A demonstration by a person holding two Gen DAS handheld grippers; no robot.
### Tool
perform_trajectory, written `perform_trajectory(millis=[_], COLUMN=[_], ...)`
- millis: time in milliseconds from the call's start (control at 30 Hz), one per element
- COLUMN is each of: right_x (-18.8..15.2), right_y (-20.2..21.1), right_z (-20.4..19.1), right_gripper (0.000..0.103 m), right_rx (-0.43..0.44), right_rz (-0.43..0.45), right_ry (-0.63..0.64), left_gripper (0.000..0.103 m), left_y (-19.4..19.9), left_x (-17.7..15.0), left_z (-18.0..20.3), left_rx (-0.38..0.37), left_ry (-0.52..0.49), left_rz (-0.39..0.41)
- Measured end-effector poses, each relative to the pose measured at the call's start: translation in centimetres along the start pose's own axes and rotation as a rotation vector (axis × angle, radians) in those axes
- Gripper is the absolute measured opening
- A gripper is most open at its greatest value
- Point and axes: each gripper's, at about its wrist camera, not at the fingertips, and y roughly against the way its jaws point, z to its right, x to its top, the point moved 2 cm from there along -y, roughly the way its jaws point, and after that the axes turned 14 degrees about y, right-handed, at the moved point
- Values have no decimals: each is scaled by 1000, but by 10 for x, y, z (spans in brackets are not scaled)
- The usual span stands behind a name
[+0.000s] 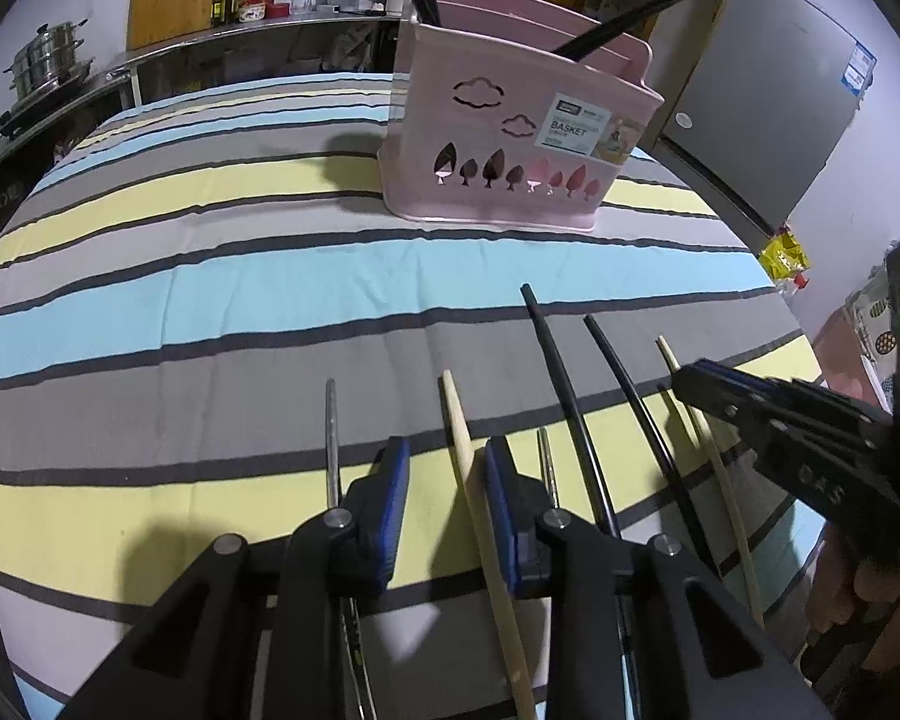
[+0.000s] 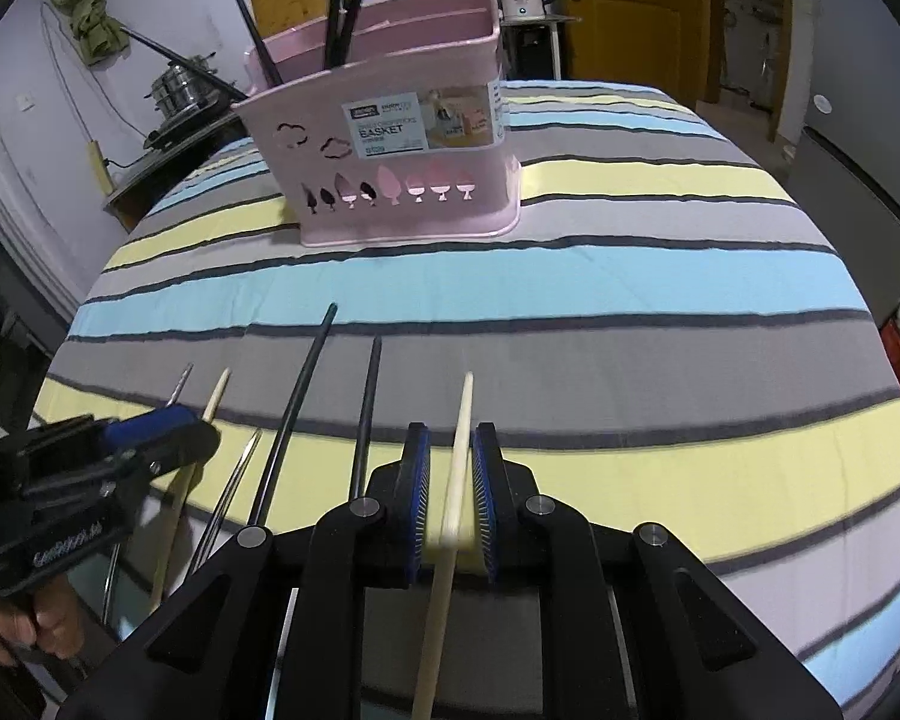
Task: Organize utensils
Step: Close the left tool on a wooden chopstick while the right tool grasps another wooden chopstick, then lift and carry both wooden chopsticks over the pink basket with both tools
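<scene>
Both the left claw (image 1: 444, 504) and the right claw (image 2: 453, 501) stood spread, each astride a pale chopstick (image 1: 471, 480) near the tabletop's (image 2: 630, 276) near edge, so squeezing shut and carrying to the pink basket (image 2: 390, 174) seemed next.

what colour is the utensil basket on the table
Pink, with cloud and tree cut-outs: the basket shows best in the right wrist view.

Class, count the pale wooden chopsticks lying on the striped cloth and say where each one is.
2. One wooden chopstick lies between the left gripper's open fingers; the other lies between the right gripper's fingers. None seen in the basket.
</scene>
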Motion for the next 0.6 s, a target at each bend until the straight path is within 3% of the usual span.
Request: perform_trajectory(millis=[267, 367, 433, 600], right_x=[11, 12, 13, 16], right_y=[-14, -15, -15, -12], right_z=[1, 1, 1, 1], right_gripper=[14, 5, 5, 4], right_rx=[-6, -25, -22, -8], right_rz=[-27, -37, -39, -34], right_ry=[12, 21, 21, 21], left_gripper=[26, 21, 9, 6], left_y=[-8, -10, -11, -9], left_x=[7, 7, 9, 14], left_z=[12, 17, 19, 22], left_rx=[59, 88, 82, 63], left_ry=[-68, -94, -94, -84], left_rz=[-10, -11, -17, -27])
